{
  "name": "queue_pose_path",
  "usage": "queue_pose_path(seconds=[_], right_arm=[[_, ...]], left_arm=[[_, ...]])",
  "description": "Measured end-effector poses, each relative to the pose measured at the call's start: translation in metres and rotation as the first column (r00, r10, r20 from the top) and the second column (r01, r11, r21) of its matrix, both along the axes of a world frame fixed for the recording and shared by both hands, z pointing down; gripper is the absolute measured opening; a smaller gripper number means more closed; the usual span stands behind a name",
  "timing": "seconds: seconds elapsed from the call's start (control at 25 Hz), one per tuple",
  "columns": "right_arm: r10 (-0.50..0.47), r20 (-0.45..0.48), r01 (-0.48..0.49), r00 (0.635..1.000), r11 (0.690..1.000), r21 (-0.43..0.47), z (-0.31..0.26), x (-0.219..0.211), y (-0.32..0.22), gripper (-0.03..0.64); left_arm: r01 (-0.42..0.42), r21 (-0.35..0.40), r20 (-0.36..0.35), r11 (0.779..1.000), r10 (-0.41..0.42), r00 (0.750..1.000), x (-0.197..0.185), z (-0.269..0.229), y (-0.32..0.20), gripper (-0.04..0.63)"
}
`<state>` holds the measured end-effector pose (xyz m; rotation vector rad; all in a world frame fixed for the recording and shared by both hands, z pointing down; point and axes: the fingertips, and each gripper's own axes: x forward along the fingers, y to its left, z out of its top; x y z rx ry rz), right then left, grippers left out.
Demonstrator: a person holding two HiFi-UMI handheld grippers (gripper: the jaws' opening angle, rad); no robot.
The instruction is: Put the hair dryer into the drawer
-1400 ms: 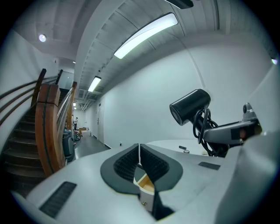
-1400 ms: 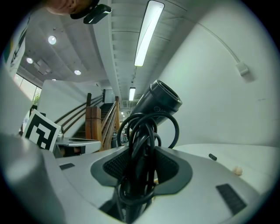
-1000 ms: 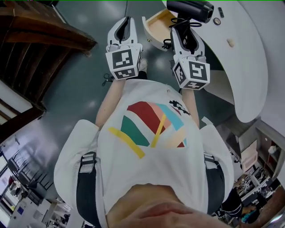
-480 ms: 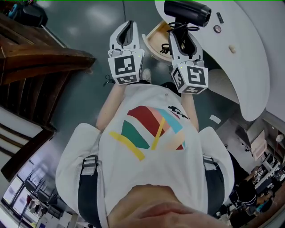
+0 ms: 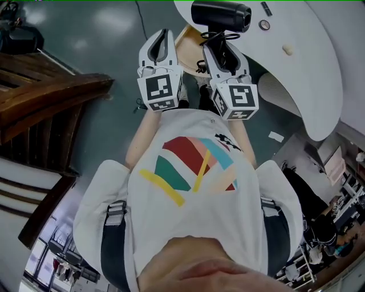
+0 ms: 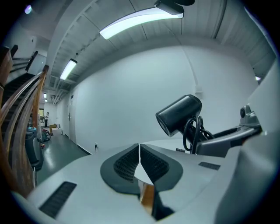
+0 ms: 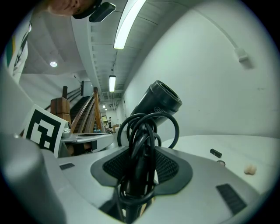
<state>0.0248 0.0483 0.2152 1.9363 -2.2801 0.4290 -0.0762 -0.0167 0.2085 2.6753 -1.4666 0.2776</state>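
A black hair dryer (image 5: pixel 219 14) hangs by its handle, cord coiled round it, from my right gripper (image 5: pixel 219 48), which is shut on handle and cord. The right gripper view has the dryer's barrel (image 7: pixel 159 104) above the gripper (image 7: pixel 140 170). The open light-wood drawer (image 5: pixel 187 43) shows between and below the two grippers. Left of the dryer my left gripper (image 5: pixel 161 40) is shut with nothing in it; its pads meet in the left gripper view (image 6: pixel 139 153), where the dryer (image 6: pixel 179 114) appears at the right.
A white curved desk (image 5: pixel 308 68) at the right carries a small round item (image 5: pixel 263 25) and a beige lump (image 5: pixel 287 49). A dark wooden staircase (image 5: pixel 51 97) fills the left. The grey floor (image 5: pixel 108 34) lies below the grippers.
Both grippers and the held dryer have shifted left in the head view, and the drawer now sits partly behind them. The grip on the dryer is unchanged.
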Motion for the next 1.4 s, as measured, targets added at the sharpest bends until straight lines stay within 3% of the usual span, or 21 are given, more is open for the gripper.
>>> queue_pose_path(seconds=[0.32, 0.84, 1.4], right_arm=[[-0.039, 0.010, 0.039, 0.999, 0.999, -0.027, 0.012, -0.002, -0.012, 0.183], [0.028, 0.086, -0.013, 0.996, 0.986, -0.169, 0.051, -0.004, -0.010, 0.183], [0.145, 0.221, -0.048, 0.964, 0.918, -0.394, 0.141, -0.007, 0.026, 0.182]], left_arm=[[-0.016, 0.002, 0.029, 1.000, 0.015, 0.999, 0.016, 0.004, -0.009, 0.017], [-0.094, -0.072, 0.064, 0.993, 0.099, 0.993, 0.023, 0.037, -0.017, 0.017], [-0.128, -0.177, 0.117, 0.976, 0.150, 0.982, 0.034, 0.094, -0.015, 0.017]])
